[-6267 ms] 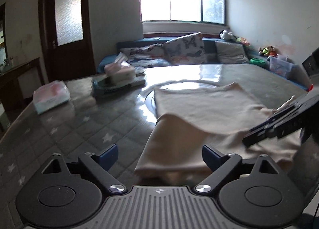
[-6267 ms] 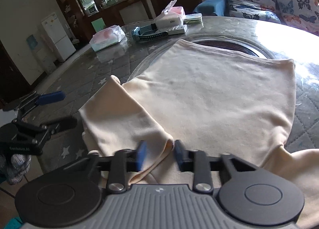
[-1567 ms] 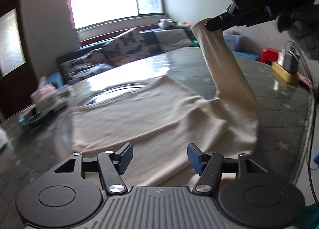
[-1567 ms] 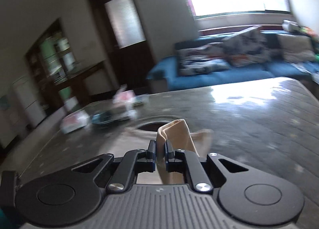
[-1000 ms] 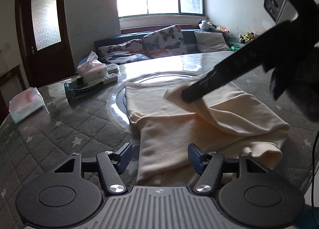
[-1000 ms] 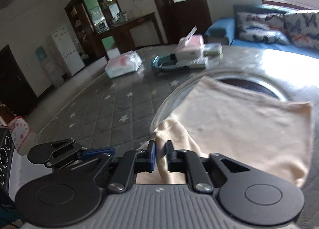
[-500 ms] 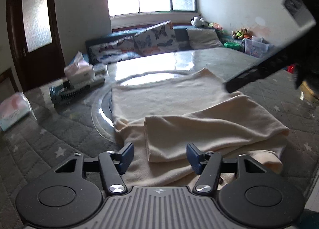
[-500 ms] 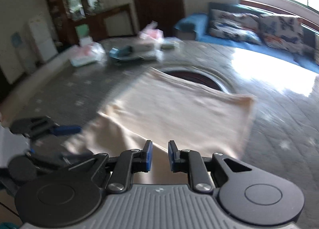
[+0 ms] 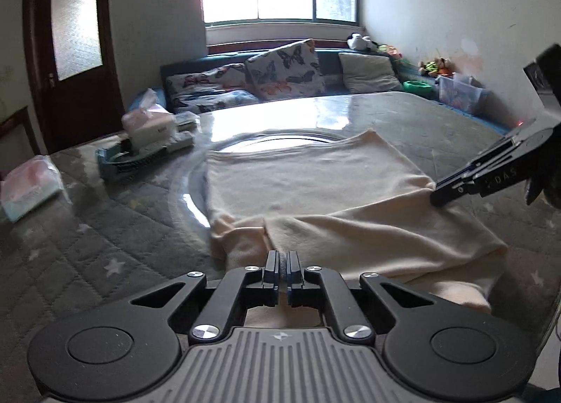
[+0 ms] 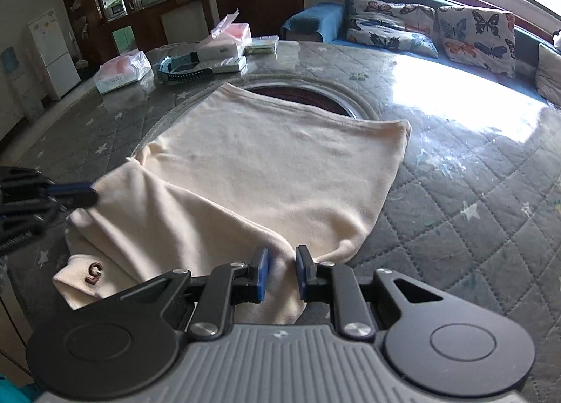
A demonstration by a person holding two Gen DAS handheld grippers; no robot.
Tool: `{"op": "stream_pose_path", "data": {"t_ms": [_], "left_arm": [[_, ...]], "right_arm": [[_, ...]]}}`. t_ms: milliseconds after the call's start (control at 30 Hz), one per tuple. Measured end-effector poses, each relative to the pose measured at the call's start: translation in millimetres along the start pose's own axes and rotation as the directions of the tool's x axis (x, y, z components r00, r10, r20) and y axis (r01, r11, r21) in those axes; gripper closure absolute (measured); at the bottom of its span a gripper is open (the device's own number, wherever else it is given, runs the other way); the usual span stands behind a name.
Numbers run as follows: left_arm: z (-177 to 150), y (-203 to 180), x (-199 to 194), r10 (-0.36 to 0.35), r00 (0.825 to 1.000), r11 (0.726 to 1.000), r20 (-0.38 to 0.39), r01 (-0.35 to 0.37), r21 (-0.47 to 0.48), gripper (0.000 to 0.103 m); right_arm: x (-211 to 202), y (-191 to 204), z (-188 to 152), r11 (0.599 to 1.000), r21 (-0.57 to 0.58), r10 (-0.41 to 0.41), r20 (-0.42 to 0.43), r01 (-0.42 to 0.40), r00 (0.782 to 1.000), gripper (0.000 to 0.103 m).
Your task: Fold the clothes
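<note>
A cream garment [image 9: 315, 185] [image 10: 273, 164] lies flat on the grey quilted table [image 9: 87, 245], with one sleeve folded across its near part. In its own view, my left gripper [image 9: 283, 264] is shut at the near-left end of that folded band. The right wrist view shows the left gripper [image 10: 93, 196] pinching the cloth's left corner. My right gripper [image 10: 281, 268] is shut on a bunched fold at the garment's near-right edge. The left wrist view has the right gripper [image 9: 436, 196] touching the cloth there. A small brown mark shows on the cuff [image 10: 94, 269].
A tissue box [image 9: 147, 124] [image 10: 228, 38], a dark tray-like item [image 9: 129, 161] [image 10: 184, 69] and a wrapped pack [image 9: 28, 189] [image 10: 121, 71] sit at the table's far left. A round ring [image 9: 280, 138] lies under the garment's far edge. A sofa with butterfly cushions [image 9: 280, 69] stands behind.
My left jaws, open around the near edge before, have come together on the cloth. My right gripper carried the sleeve across, then dropped to the garment's right side.
</note>
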State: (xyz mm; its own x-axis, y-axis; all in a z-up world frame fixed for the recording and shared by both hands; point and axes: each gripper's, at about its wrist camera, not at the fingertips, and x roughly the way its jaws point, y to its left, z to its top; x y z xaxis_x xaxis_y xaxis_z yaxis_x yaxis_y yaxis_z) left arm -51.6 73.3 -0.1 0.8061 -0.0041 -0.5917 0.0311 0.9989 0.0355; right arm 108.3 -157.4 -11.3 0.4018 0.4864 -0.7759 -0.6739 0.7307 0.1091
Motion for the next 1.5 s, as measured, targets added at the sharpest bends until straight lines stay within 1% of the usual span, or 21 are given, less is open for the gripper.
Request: {"op": "stream_pose_path", "data": {"t_ms": [133,200,267,367,433,500,633,733,867,933,1067,1133,1200,1300,1400,1433,1500], "left_arm": [[-5,6,6,0.004,0.999,1.000,-0.052,-0.004,-0.002,0.099],[-4,9,6,0.007,0.998,1.000,-0.057,-0.007,-0.003,0.096],[3,9,3,-0.004,0.999,1.000,-0.045,0.003,-0.011,0.096],[18,0,2,-0.037,0.999,0.999,-0.006,0.037,0.014,0.096],[25,-10,10,-0.061,0.998,0.997,-0.005,0.062,0.035,0.095],[29,-17,23,-0.074,0.997,0.996,-0.010,0.075,0.050,0.095],[27,-24,44,-0.084,0.995,0.994,-0.046,0.087,0.071,0.095],[24,-24,53,-0.080,0.994,0.993,-0.073,0.086,0.086,0.095],[21,-12,56,-0.080,0.993,0.994,-0.083,0.085,0.065,0.091],[22,-6,56,-0.085,0.993,0.995,-0.085,0.089,0.050,0.091],[22,1,55,-0.091,0.992,0.995,-0.086,0.095,0.037,0.091],[22,3,54,-0.094,0.992,0.995,-0.085,0.097,0.035,0.091],[22,4,53,-0.096,0.992,0.995,-0.083,0.099,0.033,0.091],[21,4,52,-0.100,0.992,0.994,-0.082,0.104,0.036,0.090],[18,6,49,-0.102,0.991,0.993,-0.080,0.106,0.044,0.090],[17,7,47,-0.100,0.992,0.993,-0.079,0.104,0.050,0.089],[14,9,42,-0.096,0.993,0.993,-0.076,0.101,0.062,0.086]], "right_arm": [[-2,3,1,1.000,-0.013,0.001,0.017,-0.001,1.000,0.086],[-6,6,3,1.000,-0.027,0.002,0.029,-0.001,1.000,0.086],[-8,9,4,0.999,-0.039,0.010,0.031,-0.009,0.999,0.085],[-3,15,6,0.998,-0.053,0.021,0.027,-0.020,0.999,0.085],[1,20,5,0.998,-0.062,0.018,0.024,-0.017,1.000,0.081],[3,25,4,0.997,-0.078,0.019,0.027,-0.017,0.999,0.080],[3,37,3,0.993,-0.119,0.028,0.037,-0.024,0.999,0.080],[6,50,2,0.985,-0.158,0.070,0.016,-0.066,0.997,0.080],[14,69,0,0.972,-0.205,0.118,-0.018,-0.119,0.993,0.080],[15,78,-3,0.962,-0.225,0.152,-0.034,-0.156,0.988,0.080],[9,100,-8,0.928,-0.286,0.234,-0.050,-0.239,0.971,0.081],[4,106,-5,0.922,-0.306,0.244,-0.016,-0.237,0.970,0.081],[6,105,0,0.929,-0.293,0.237,0.000,-0.227,0.971,0.081],[22,101,8,0.943,-0.244,0.227,-0.015,-0.224,0.974,0.080],[28,110,6,0.926,-0.258,0.272,-0.045,-0.274,0.961,0.079],[28,116,2,0.914,-0.283,0.288,-0.056,-0.291,0.956,0.074],[25,126,-4,0.895,-0.324,0.304,-0.062,-0.307,0.951,0.069]]}}
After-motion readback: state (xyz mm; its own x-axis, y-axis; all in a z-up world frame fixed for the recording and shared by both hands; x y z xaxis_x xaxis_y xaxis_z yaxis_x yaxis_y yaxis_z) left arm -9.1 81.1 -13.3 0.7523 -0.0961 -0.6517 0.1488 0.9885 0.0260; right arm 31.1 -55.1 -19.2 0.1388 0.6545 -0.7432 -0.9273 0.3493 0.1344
